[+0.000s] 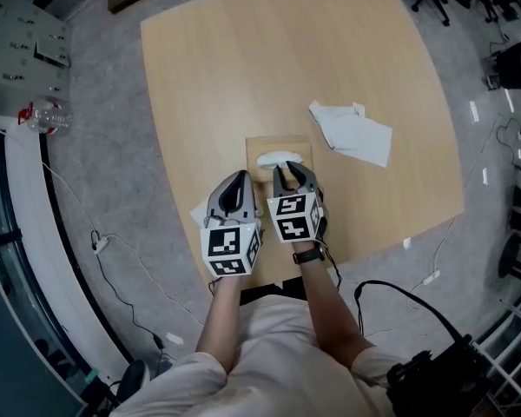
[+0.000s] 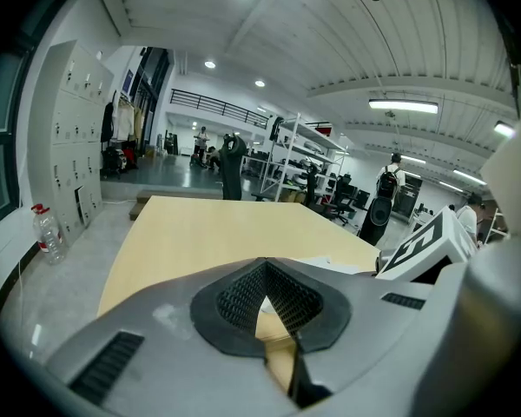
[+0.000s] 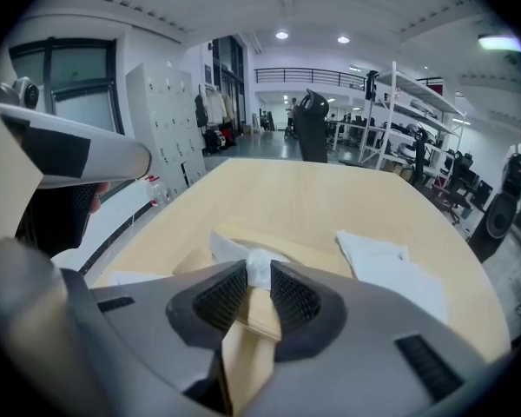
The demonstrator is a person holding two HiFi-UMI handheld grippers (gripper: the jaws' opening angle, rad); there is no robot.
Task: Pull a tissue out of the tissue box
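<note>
Both bare forearms reach forward side by side, each hand carrying a hand-held gripper angled downward. The left hand-held gripper (image 2: 262,266) has its pads meeting at the tips with nothing between them. Just beside it, the right hand-held gripper (image 3: 259,268) has its pads pinched on a tuft of tissue (image 1: 275,157). A black watch (image 1: 308,254) circles the wrist behind it.

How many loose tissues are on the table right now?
2: a crumpled tissue right of the tissue box, and a flat tissue partly hidden beside the left gripper. The crumpled one may be several.

The right gripper (image 1: 285,171) meets the tissue (image 1: 276,157) atop the tissue box (image 1: 280,144).
</note>
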